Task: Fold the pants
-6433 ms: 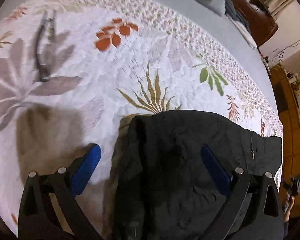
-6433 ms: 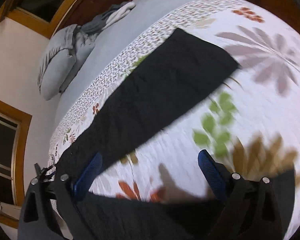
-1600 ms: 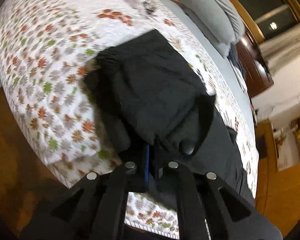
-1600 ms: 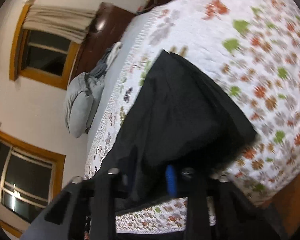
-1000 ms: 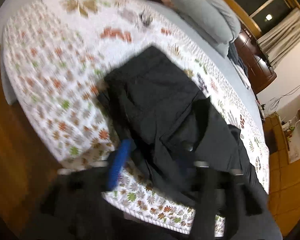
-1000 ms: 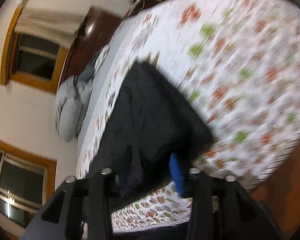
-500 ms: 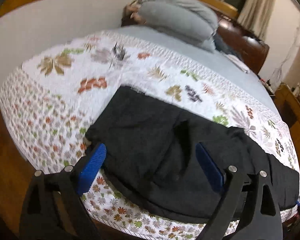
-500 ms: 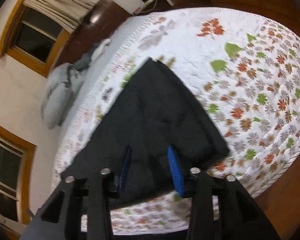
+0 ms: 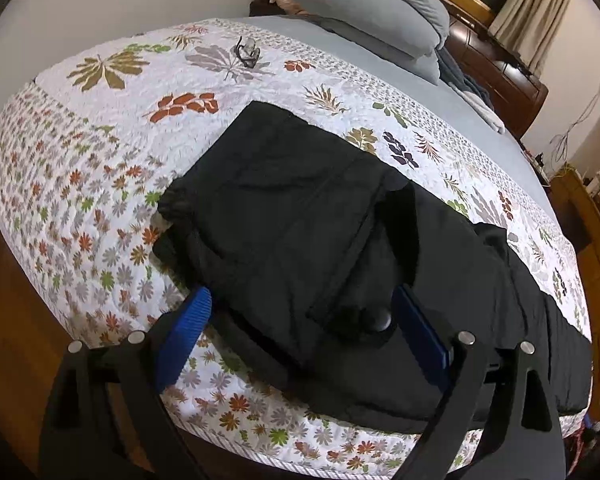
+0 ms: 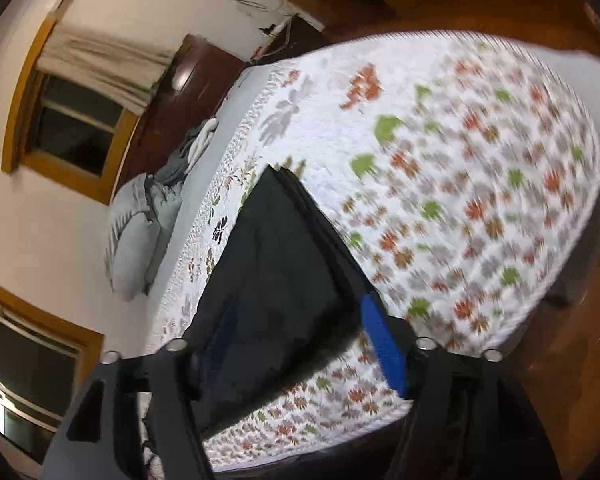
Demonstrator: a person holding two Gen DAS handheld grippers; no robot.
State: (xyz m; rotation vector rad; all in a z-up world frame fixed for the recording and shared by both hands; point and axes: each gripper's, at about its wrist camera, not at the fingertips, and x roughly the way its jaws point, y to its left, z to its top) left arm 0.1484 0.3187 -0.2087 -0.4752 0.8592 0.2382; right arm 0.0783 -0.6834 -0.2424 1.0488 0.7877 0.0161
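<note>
Black pants point(image 9: 300, 216) lie along the near edge of the floral quilt point(image 9: 100, 128), with one end doubled back over the rest in a thick stack. My left gripper point(image 9: 304, 320) hovers just over that stack near the bed's edge, open wide, its blue pads point(image 9: 192, 316) clear of the cloth. In the right wrist view the pants point(image 10: 276, 264) run away toward the pillows. My right gripper point(image 10: 300, 340) straddles their near corner. Its jaws are opening, the cloth lies between them, and the pads point(image 10: 380, 344) do not press on it.
Grey pillows point(image 9: 372, 12) lie at the bed's head, with dark wooden furniture point(image 9: 496, 68) behind. A small dark object point(image 9: 247, 51) rests on the quilt's far side. Wooden floor point(image 9: 4, 320) lies below the bed's near edge. Windows point(image 10: 72, 128) line the wall.
Both grippers were shut on the pants' cloth and brought it over the rest. Both have let go: the left jaws now stand wide and the right jaws have parted.
</note>
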